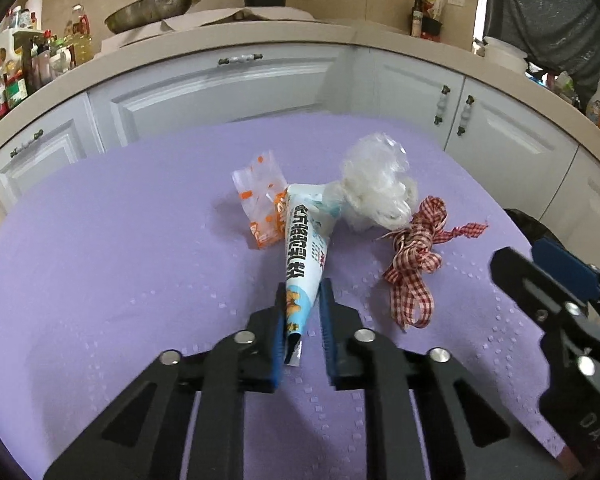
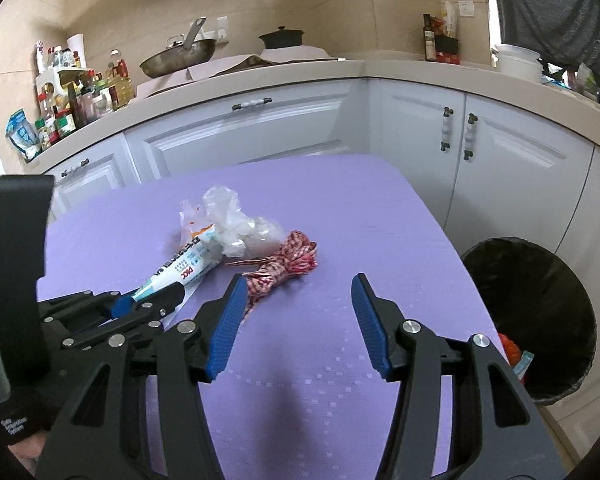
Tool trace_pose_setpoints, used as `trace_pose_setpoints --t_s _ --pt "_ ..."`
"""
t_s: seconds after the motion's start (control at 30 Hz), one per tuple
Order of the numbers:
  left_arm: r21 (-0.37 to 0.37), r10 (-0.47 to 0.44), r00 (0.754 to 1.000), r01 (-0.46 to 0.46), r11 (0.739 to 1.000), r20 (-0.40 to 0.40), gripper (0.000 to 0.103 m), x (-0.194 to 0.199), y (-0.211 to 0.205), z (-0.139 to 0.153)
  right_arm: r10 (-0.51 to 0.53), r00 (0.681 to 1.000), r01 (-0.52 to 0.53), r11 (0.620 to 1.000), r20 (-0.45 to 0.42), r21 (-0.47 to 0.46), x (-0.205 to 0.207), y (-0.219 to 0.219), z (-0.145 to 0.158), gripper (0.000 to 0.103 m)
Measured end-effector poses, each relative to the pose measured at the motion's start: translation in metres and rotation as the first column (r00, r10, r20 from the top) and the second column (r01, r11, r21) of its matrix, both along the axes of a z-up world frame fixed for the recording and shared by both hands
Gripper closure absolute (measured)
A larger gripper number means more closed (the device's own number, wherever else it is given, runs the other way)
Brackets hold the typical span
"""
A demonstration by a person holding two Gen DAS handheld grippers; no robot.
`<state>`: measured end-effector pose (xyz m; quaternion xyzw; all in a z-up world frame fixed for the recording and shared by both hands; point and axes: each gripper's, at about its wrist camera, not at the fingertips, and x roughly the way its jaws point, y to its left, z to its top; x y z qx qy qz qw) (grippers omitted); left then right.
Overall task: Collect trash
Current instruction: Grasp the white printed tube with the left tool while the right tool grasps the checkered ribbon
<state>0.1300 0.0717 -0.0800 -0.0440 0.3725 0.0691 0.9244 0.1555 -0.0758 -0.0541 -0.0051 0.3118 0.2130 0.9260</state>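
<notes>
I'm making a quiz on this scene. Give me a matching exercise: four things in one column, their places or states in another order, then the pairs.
Things:
1. blue wrapper
2. ribbon
3. bin
4. right gripper

Places or states:
A. beside the table, black liner
B. open, nothing between the pads
C. loose on the purple cloth, checked red and white
D. narrow end between the left gripper pads

Pairs: 1-D, 2-C, 3-A, 4-B
</notes>
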Motion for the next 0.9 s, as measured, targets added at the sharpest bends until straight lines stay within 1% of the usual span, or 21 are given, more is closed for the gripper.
trace_pose_setpoints --t_s 0.07,0.1,0.3,0.4,0.5,0.67,0.77,0.87,0.9 --pt "0.004 0.0 1.0 0.0 1.0 0.021 0.093 -0.003 0.002 0.004 0.003 1.0 -0.003 1.0 -0.008 -0.001 0.0 0.003 -0.001 0.05" --pt "0.01 0.0 0.999 -0.001 1.0 0.034 0.097 -0.007 0.003 0.006 0.005 1.0 -0.005 1.0 -0.01 -0.002 0.001 0.004 -0.001 0.05" --pt "0.005 0.017 0.998 -0.017 1.0 0.065 0.098 -0.024 0.018 0.014 0.027 0.999 -0.028 0.999 -0.026 -0.018 0.001 0.022 -0.004 0.05" --pt "-0.001 0.049 0.995 -0.049 0.999 0.087 0.098 -0.037 0.034 0.02 0.032 0.999 -0.033 0.999 -0.037 -0.027 0.003 0.032 -0.007 0.05" --pt "0.009 0.086 0.991 -0.087 0.996 0.103 0.098 -0.047 0.05 0.024 0.033 0.998 -0.035 0.999 -0.054 -0.033 0.007 0.041 -0.01 0.05" --pt "0.008 0.153 0.982 -0.155 0.988 0.114 0.098 -0.059 0.077 0.025 0.019 0.997 -0.024 0.998 -0.081 -0.06 0.014 0.054 -0.016 0.05" --pt "0.003 0.178 0.978 -0.179 0.984 0.112 0.098 -0.063 0.088 0.024 0.015 0.994 -0.024 0.997 -0.109 -0.078 0.02 0.061 -0.02 0.05" --pt "-0.009 0.186 0.977 -0.186 0.983 0.106 0.098 -0.063 0.094 0.023 0.008 0.989 -0.022 0.995 -0.15 -0.097 0.027 0.065 -0.027 0.055" --pt "-0.011 0.185 0.977 -0.185 0.983 0.105 0.098 -0.062 0.094 0.022 0.005 0.985 -0.021 0.995 -0.171 -0.095 0.031 0.064 -0.029 0.06"
